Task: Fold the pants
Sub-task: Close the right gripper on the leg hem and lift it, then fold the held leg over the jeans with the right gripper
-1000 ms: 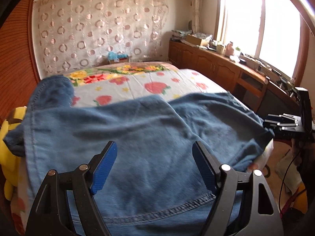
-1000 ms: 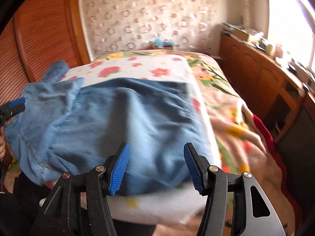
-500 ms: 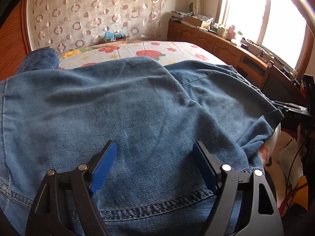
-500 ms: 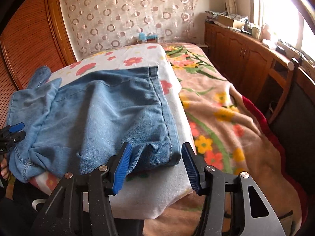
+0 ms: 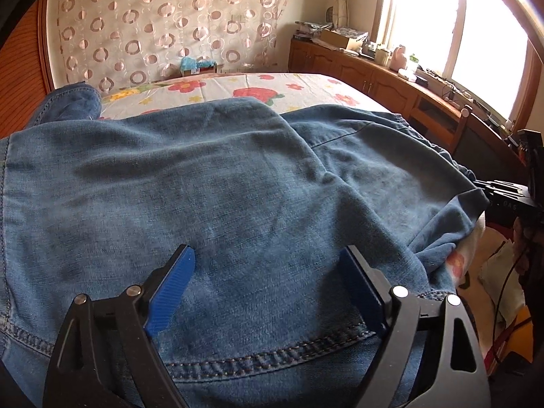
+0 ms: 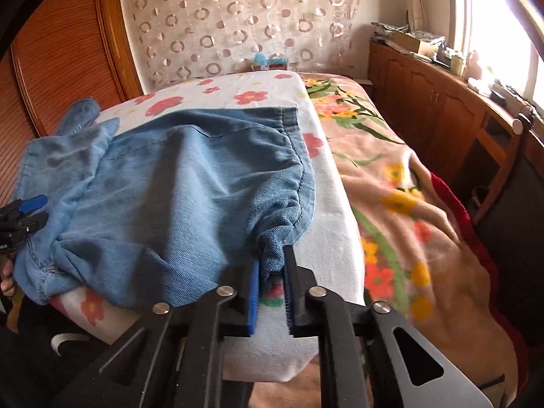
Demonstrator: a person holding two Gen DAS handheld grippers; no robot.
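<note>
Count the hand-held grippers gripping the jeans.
1. The right hand-held gripper is closing on the jeans at their near corner; the left hand-held gripper hovers over them, jaws opening.

Both cams sit on the wrists, looking fwd and down along their fingers toward the patterned curtain (image 5: 163, 34). Left cam is v. close over the jeans (image 5: 238, 187); right cam looks from the bed (image 6: 333, 255) corner. Shared: jeans, bed, curtain, window-side cabinets (image 6: 425, 108).

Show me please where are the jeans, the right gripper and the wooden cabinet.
jeans (image 6: 176, 204), right wrist view, middle of denim.
right gripper (image 6: 272, 261), right wrist view, between closing fingertips, denim between.
wooden cabinet (image 6: 438, 108), right wrist view, door front.
</note>
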